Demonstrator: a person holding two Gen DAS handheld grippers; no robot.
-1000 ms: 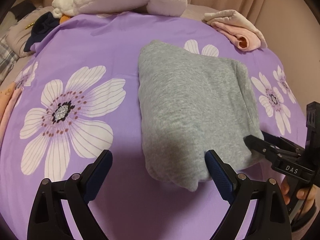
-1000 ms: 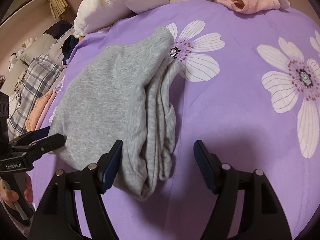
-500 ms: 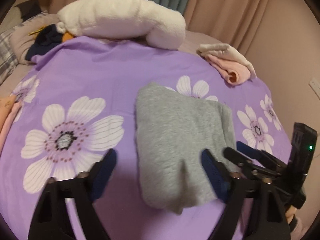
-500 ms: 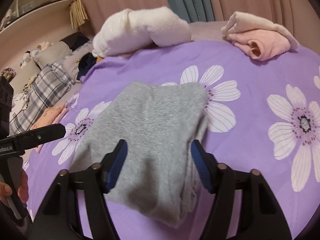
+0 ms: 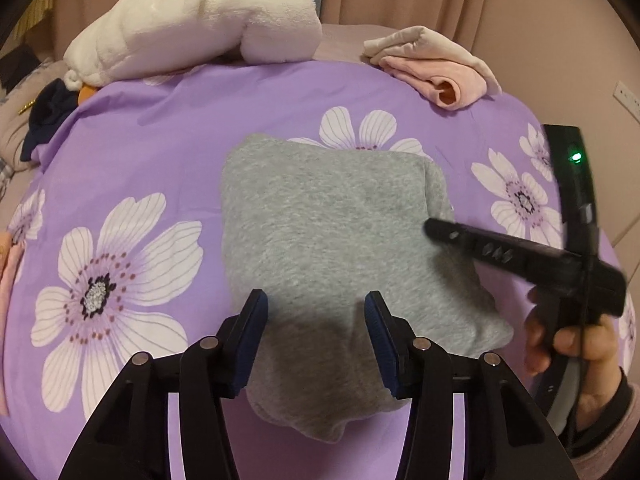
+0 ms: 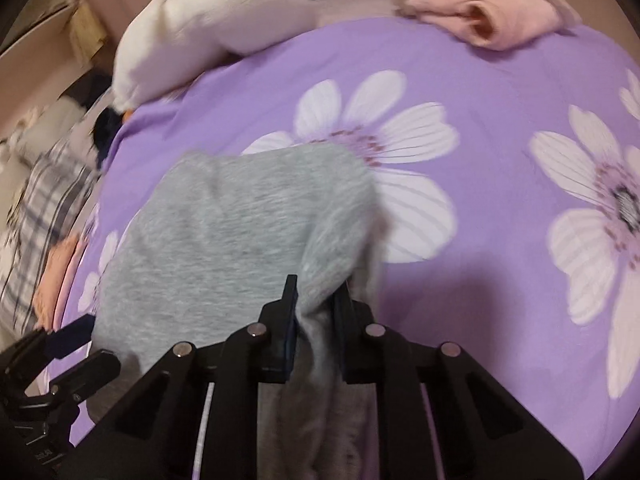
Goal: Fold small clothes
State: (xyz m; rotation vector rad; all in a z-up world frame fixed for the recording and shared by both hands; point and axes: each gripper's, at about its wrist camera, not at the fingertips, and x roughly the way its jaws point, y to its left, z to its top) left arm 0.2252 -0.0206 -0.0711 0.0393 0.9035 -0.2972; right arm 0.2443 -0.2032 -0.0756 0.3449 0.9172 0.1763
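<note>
A folded grey garment [image 5: 328, 236] lies on the purple flowered bedsheet [image 5: 160, 132]. My left gripper [image 5: 316, 322] hangs over the garment's near edge. Its jaws are closing, the grey fabric lies between the blue pads [image 5: 256, 320], and they do not press on it. In the right wrist view, my right gripper [image 6: 316, 300] is closing and pinches the right edge of the grey garment [image 6: 240, 232], which bunches between its fingers. The right gripper [image 5: 436, 232] also shows from the side in the left wrist view, held by a hand [image 5: 568, 344]. The left gripper [image 6: 72, 344] shows at the lower left.
A white plush bundle [image 5: 192, 28] lies at the far side of the bed. Folded pink clothes [image 5: 436, 68] sit at the far right. A dark navy item [image 5: 48, 116] and plaid fabric [image 6: 44, 200] lie off the sheet's left edge. Curtains hang behind.
Both pairs of jaws have narrowed. The right gripper moved onto the garment's right edge and pinched it. The left gripper shifted right, from beside the garment to over its near edge.
</note>
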